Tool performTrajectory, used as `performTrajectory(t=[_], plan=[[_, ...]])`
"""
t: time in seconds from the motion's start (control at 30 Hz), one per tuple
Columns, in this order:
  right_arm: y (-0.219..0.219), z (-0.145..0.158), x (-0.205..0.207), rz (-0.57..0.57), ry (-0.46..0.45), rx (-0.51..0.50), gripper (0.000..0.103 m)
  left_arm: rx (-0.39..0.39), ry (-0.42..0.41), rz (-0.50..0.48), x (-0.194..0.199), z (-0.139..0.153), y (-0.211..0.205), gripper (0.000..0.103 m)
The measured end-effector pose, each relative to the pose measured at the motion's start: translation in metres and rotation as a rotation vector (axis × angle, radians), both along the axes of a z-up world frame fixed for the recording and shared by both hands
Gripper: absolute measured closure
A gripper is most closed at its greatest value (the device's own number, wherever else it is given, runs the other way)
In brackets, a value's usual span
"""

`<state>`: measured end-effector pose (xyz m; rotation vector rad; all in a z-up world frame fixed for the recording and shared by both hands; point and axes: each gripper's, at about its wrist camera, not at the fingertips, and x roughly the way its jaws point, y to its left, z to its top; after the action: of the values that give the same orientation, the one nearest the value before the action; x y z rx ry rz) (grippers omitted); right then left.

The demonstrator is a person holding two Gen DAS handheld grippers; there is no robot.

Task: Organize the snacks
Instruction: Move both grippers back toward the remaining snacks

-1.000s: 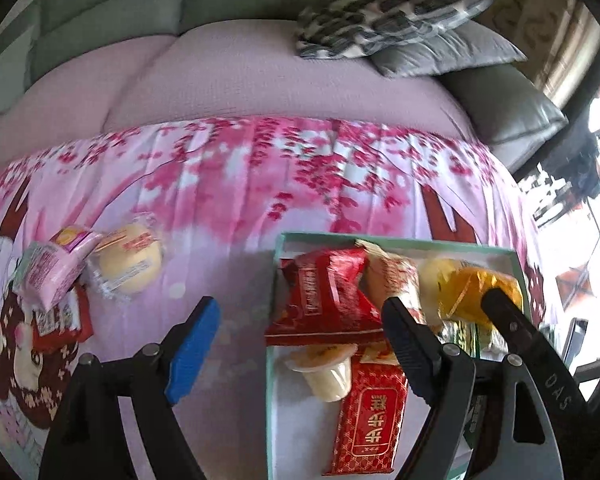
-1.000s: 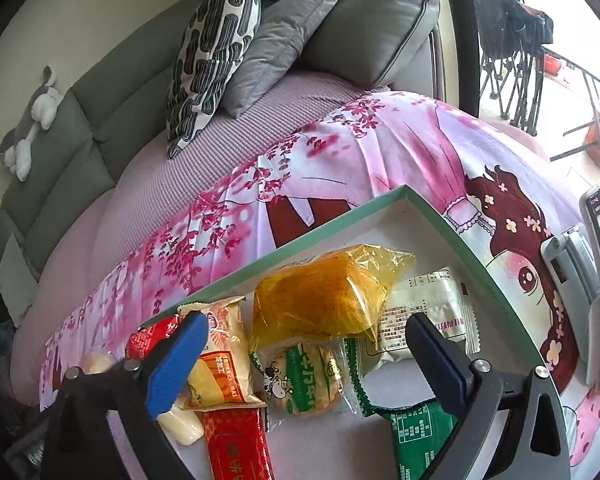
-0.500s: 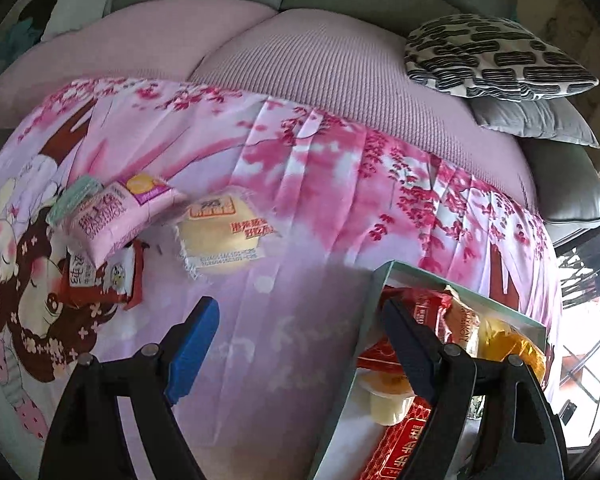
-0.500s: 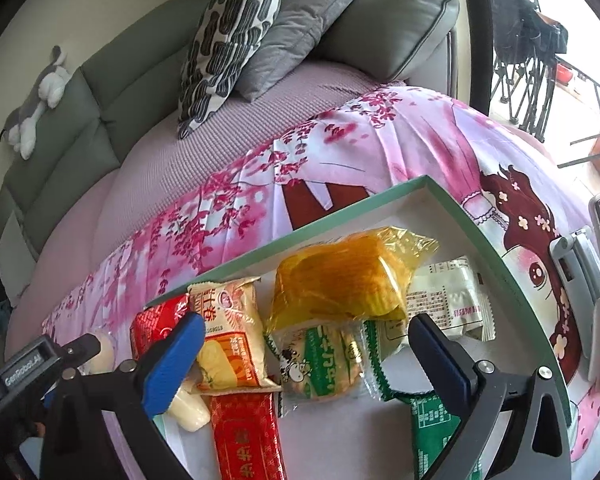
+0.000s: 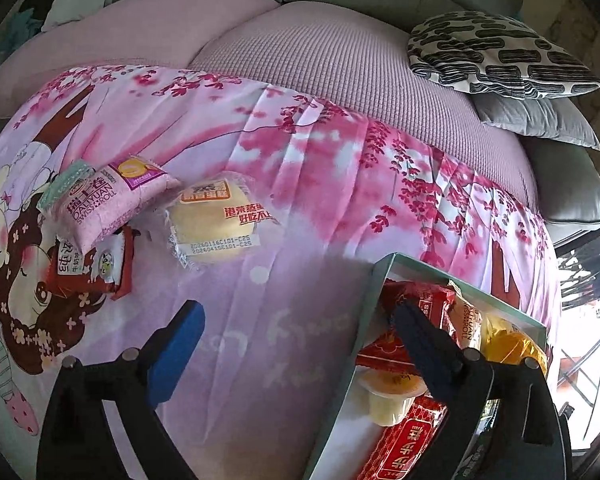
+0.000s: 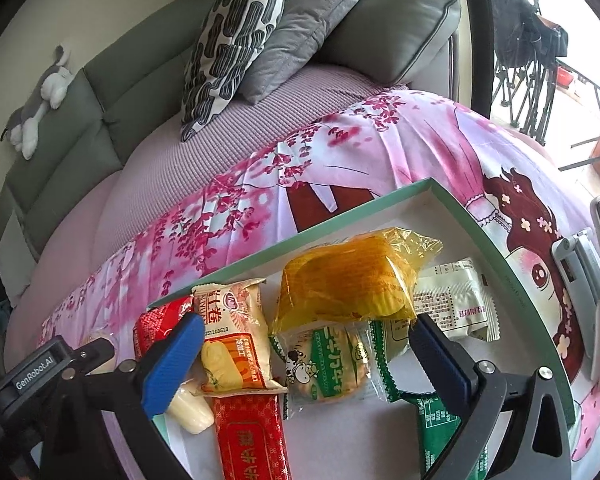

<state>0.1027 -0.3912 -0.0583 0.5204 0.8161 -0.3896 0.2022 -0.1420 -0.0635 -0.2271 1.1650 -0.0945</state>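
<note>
Currently the sofa (image 5: 340, 64) carries a pink sheet (image 5: 300, 184), and on the sheet sits a green-rimmed box (image 6: 496, 240) already loaded with packets: a yellow bun (image 6: 352, 280), a green biscuit (image 6: 328, 364), a red bar (image 6: 252, 440) and others. Three snacks remain outside it, well apart from the box on the sheet: a pale cake (image 5: 216, 224), a pink roll (image 5: 104, 200) touching it, and a red packet (image 5: 92, 264) partly under the roll.

Step in hand, by judgement: fetching the next loose snack. The next move calls for carrying the left gripper (image 5: 296, 344) forward to the cake, the nearest item, and straddling it.

Left gripper: pitched steeply down over bare sheet beside the box's corner; fingers have just been opening, now wide, nothing between them.

Right gripper (image 6: 308, 356): poised over the box, angled down; fingers wide, holding nothing.
</note>
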Motion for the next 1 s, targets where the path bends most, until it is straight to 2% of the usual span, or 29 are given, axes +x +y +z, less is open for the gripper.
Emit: performTrajectory(t=[0.3,0.57,1.0], plan=[[0.006,0.002,0.000,0.016,-0.004,0.006,0.000,-0.017,0.010,0.026,-0.005,0.006,0.015,0.006],[0.025,0.015,0.000,0.059,-0.029,-0.014,0.000,-0.029,-0.014,0.123,-0.007,0.017,0.054,0.006],[0.106,0.027,0.015,0.259,-0.059,-0.043,0.000,0.006,-0.054,0.305,-0.022,0.022,0.137,0.006]])
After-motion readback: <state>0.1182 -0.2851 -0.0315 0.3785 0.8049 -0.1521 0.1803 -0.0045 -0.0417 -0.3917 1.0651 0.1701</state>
